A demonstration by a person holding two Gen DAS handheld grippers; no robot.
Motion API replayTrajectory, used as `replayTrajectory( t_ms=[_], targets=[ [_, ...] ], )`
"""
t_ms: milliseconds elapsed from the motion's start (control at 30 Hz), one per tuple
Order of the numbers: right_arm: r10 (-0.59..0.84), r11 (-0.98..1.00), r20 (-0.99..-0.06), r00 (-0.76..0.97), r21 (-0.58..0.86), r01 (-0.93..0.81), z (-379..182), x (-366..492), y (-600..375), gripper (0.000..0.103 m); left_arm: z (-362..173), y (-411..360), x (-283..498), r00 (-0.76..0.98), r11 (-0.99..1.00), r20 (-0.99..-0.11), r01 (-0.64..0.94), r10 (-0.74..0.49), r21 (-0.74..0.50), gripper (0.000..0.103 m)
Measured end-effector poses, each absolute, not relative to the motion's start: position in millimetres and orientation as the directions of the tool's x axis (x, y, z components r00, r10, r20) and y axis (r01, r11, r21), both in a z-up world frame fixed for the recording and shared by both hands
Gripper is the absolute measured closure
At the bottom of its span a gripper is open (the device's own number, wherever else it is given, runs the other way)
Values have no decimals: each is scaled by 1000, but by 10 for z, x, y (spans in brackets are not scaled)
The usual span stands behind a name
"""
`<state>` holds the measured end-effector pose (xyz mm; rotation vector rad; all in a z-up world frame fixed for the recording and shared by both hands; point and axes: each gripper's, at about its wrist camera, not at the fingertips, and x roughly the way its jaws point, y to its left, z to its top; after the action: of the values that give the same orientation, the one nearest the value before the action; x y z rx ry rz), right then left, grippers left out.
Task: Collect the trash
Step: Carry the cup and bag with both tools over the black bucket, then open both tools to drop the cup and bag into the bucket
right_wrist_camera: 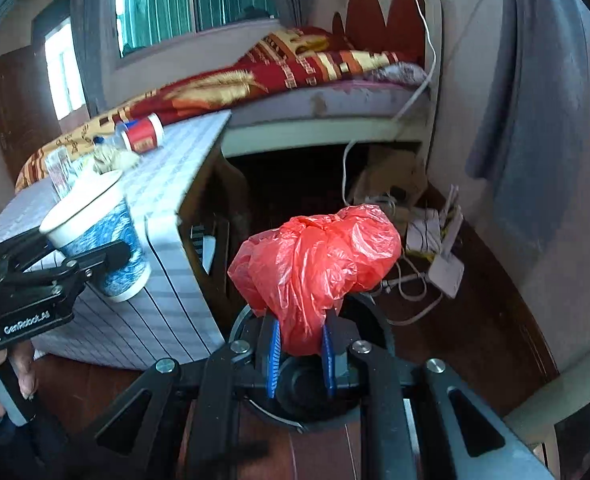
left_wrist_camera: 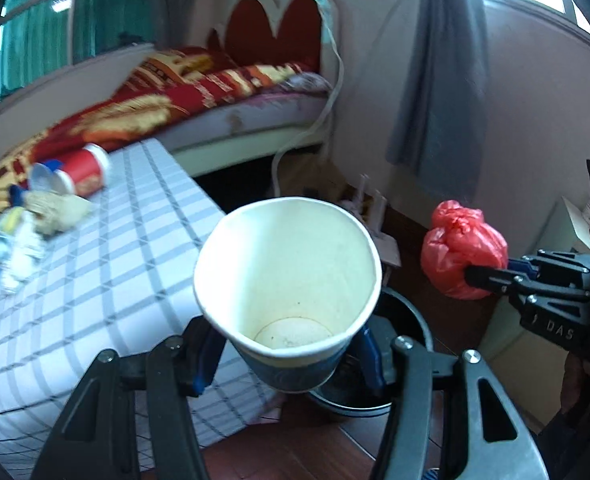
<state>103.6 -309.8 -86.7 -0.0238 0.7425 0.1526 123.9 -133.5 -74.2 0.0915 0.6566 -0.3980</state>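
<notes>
Far left on my checkered table (left_wrist_camera: 135, 248), a trash pile (left_wrist_camera: 15, 232) and one red can (left_wrist_camera: 87, 172) on its side. My left gripper (left_wrist_camera: 291, 356) clamps one paper cup (left_wrist_camera: 287, 272), tipped at the table edge; its body reads "GenRobot.AI". The black bin (right_wrist_camera: 379, 332) sits below. My right gripper (right_wrist_camera: 301, 354) pinches one red bag (right_wrist_camera: 315, 264) over the bin, "DAS" on its body.

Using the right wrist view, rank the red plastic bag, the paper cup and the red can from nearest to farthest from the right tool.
1. red plastic bag: clamped in the right tool.
2. paper cup: left, held by the left tool.
3. red can: far left, lying on the table.
</notes>
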Motion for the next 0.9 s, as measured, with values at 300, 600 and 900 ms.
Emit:
replayTrajectory(
  t_ms=[300, 600, 900],
  targets=[
    [183, 973, -766, 616, 53, -223, -1544, 1285, -3421, 84, -1305, -1772, 1481, 605, 887, -708, 457, -363, -64, 43],
    [161, 954, -842, 515, 0, -299, -2097, 1591, -3482, 30, -1687, -1932, 1729, 546, 897, -761, 430, -350, -104, 5],
    [76, 987, -834, 547, -16, -161, -2178, 1581, -3750, 0, -1746, -1801, 1584, 596, 932, -769, 362, -231, 1, 1]
  ],
)
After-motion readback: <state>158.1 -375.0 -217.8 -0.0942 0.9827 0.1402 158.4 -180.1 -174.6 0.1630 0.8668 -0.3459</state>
